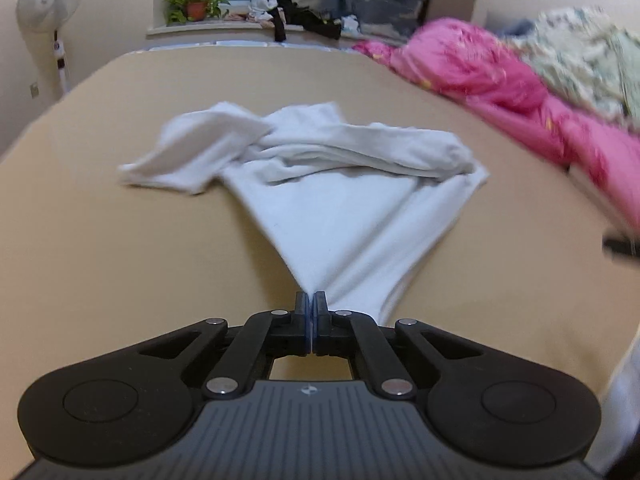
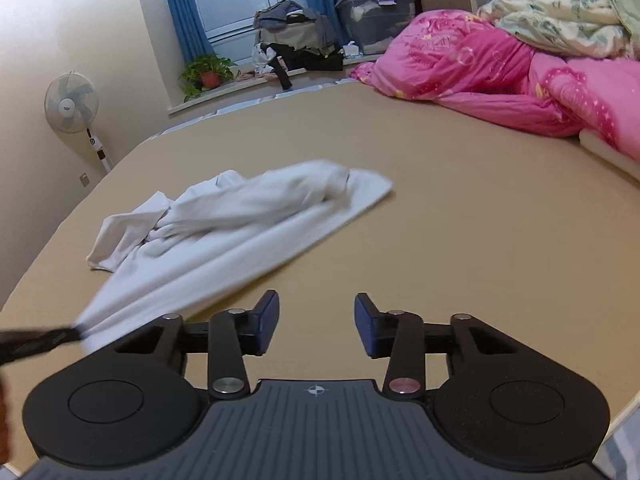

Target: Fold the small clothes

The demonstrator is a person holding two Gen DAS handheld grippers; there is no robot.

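Note:
A white garment (image 1: 340, 208) lies crumpled on the tan bed sheet (image 1: 120, 260). My left gripper (image 1: 310, 300) is shut on its near corner, and the cloth stretches taut from the fingers to the bunched heap farther back. In the right wrist view the garment (image 2: 224, 220) lies to the left, and the left gripper (image 2: 60, 335) shows at the left edge pinching its corner. My right gripper (image 2: 317, 312) is open and empty, low over bare sheet just right of the garment. A dark tip at the right edge of the left wrist view (image 1: 620, 246) is probably the right gripper.
A pink quilt (image 2: 500, 76) and a pale floral quilt (image 2: 572, 12) are piled along the bed's right side. Beyond the far edge stand a window sill with a potted plant (image 2: 208, 74), heaped clothes and a storage bin (image 2: 376, 20). A standing fan (image 2: 72, 108) is at the left.

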